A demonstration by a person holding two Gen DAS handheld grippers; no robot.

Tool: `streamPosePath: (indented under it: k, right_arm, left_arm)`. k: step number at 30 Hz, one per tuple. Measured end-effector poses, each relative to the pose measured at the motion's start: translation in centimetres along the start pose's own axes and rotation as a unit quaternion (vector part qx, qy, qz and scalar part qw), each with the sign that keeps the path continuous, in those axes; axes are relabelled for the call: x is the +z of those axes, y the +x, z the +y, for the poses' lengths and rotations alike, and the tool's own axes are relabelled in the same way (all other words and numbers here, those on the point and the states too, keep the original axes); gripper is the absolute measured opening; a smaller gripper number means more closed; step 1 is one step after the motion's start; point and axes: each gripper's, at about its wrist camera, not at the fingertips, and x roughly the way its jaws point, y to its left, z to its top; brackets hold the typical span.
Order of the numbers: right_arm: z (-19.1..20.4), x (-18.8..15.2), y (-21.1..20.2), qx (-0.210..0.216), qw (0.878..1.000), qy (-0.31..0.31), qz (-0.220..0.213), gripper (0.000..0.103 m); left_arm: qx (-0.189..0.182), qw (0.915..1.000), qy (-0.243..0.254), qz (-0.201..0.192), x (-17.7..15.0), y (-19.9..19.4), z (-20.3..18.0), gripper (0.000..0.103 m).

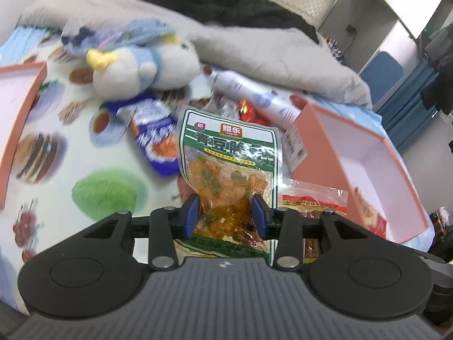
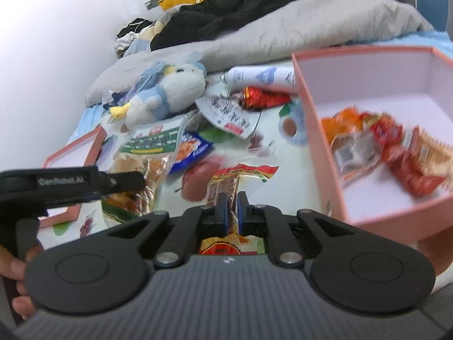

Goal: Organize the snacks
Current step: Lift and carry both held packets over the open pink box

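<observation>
Both grippers are closed on snacks: the left gripper (image 1: 226, 212) clamps the green pea packet (image 1: 226, 153), the right gripper (image 2: 231, 206) pinches the thin red packet (image 2: 240, 175). Next, I judge, each goes into the pink box (image 2: 317, 153) at the right, which already holds snacks.

Food-print bedsheet (image 1: 85, 170), plush toy (image 1: 147, 68), pink boxes (image 2: 368, 141), blue snack packet (image 1: 155, 138)
</observation>
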Motion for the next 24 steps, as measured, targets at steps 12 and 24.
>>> streamPosePath:
  k: [12,24]
  right_arm:
    - [-1.7,6.3,-3.2,-0.032,0.998,-0.027,-0.045,0.010]
    - [-4.7,11.7,-7.1,-0.066,0.992,-0.041,-0.100,0.010]
  left_arm:
    - [-0.015,0.9986,0.041,-0.029,5.4,-1.9,-5.2,0.046]
    - [-0.041,0.9954,0.069,-0.052,9.3,-2.7,-11.0,0.046]
